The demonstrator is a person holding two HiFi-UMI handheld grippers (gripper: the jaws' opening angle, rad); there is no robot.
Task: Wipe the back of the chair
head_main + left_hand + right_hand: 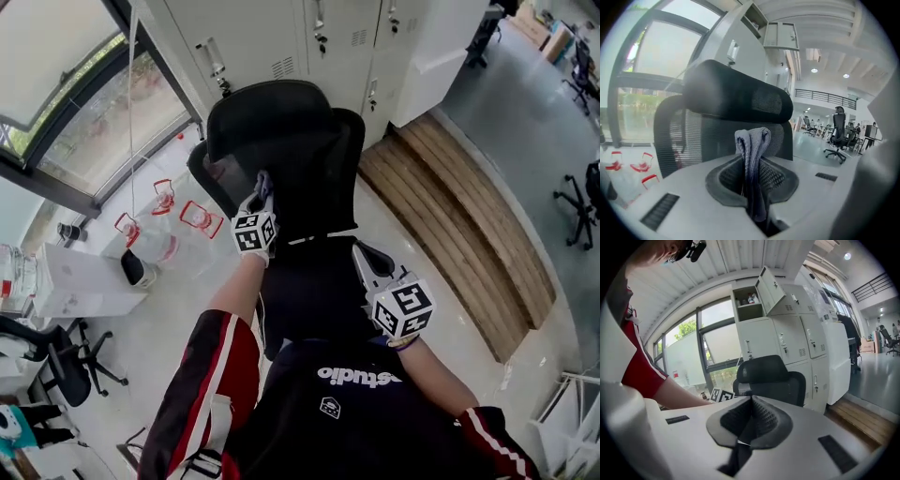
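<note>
Behind the black mesh chair (330,192), the person's left gripper (264,185) is up at the backrest just below the headrest (272,117), jaws clamped on a folded grey cloth (752,147). The right gripper (366,255) sits lower, jaws together and empty. Wiping seems barely begun. Next, the cloth likely needs pressing flat and dragging across the mesh.

Black mesh office chair (314,202) with padded headrest (267,112), standing upright. Folded grey cloth (752,150), clamped in left gripper (263,187), at upper backrest (323,169) just below headrest.
</note>
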